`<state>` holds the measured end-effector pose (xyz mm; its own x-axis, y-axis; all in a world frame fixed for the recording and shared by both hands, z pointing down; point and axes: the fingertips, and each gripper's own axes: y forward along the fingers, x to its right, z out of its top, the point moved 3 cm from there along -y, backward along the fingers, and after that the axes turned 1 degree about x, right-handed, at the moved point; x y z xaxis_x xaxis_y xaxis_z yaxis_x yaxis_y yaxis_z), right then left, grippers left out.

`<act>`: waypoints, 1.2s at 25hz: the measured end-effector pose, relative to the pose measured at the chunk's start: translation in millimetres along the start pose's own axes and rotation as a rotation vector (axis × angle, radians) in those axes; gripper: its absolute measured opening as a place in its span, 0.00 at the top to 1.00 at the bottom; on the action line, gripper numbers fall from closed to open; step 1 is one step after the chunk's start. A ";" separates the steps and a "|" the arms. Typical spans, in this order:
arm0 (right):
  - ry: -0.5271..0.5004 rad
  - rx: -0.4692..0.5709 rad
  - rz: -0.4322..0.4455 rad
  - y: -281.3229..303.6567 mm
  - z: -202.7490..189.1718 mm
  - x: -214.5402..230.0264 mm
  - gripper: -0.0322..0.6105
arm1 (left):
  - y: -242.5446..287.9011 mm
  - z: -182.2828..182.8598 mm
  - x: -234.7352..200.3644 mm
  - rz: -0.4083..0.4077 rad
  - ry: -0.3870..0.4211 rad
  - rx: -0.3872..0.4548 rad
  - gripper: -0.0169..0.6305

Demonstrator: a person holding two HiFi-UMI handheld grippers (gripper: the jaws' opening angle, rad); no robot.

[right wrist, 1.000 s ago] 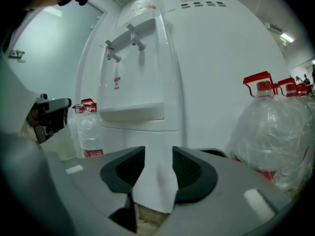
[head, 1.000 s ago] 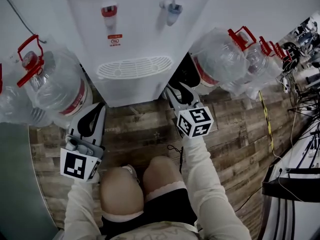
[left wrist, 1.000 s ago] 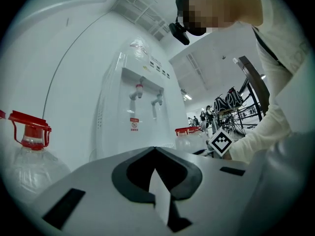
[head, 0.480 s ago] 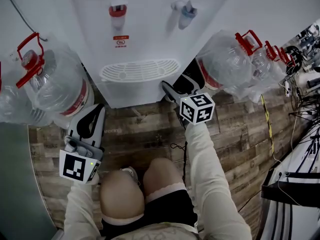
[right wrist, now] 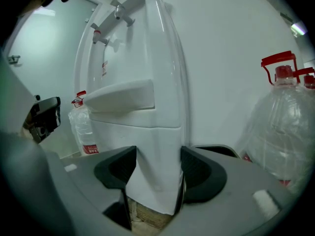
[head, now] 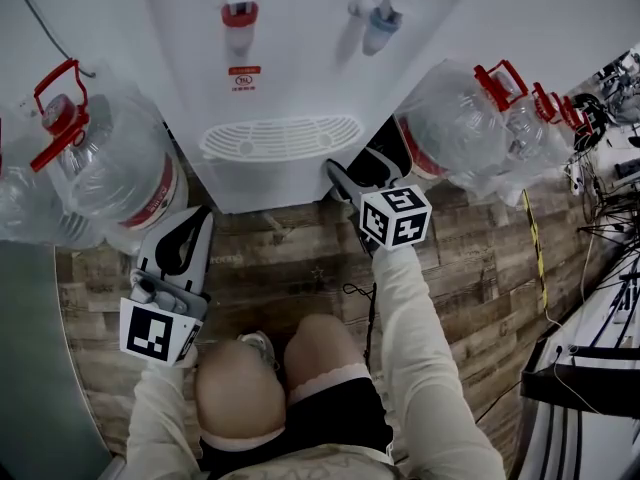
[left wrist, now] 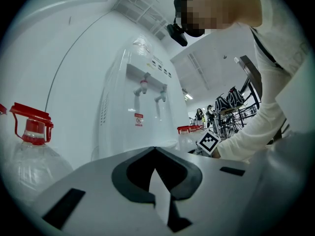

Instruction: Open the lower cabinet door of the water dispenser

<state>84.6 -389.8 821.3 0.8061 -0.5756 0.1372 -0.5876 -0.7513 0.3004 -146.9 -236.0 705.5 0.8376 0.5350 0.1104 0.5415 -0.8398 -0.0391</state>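
Observation:
The white water dispenser (head: 300, 68) stands ahead, with its lower cabinet door (head: 270, 186) under the drip grille. My right gripper (head: 358, 168) is at the door's right front corner. Its jaws have just been opening wide and then closing a little. The door's edge (right wrist: 155, 156) fills the gap between them, and both pads (right wrist: 120, 168) lie against it. My left gripper (head: 203, 213) hovers over the floor to the left of the dispenser. It is shut (left wrist: 155, 149), its tips meet, and it holds nothing.
Big clear water bottles with red handles flank the dispenser, one on the left (head: 110, 168) and several on the right (head: 450, 118). The person's knees (head: 240, 388) are over the wood floor. A cable (head: 355, 303) trails there. Tables with gear (head: 600, 118) stand far right.
My right gripper moved forward to the dispenser's right front corner and its jaws spread around the door's edge. The left gripper stayed where it was.

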 end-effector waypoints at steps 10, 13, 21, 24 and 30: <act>0.015 0.005 -0.024 -6.8 -1.7 -3.8 0.51 | -6.3 0.1 1.8 0.015 0.015 -0.013 0.97; 0.025 0.016 -0.016 -16.7 -6.1 -10.2 0.51 | -6.9 1.1 3.0 0.017 0.015 -0.008 0.97; 0.030 0.011 0.016 -44.5 -17.1 -26.2 0.50 | -1.8 10.4 18.1 -0.004 0.021 0.011 0.97; 0.038 0.017 0.025 -55.6 -21.6 -34.5 0.50 | -2.7 14.2 25.4 -0.014 0.023 0.019 0.97; 0.052 0.025 0.046 -79.9 -30.5 -54.1 0.50 | -9.1 20.3 38.5 -0.018 0.034 0.015 0.97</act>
<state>90.1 -288.7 818.6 0.7806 -0.5923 0.1995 -0.6249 -0.7328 0.2692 -118.1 -205.8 689.9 0.8249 0.5463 0.1452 0.5577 -0.8284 -0.0520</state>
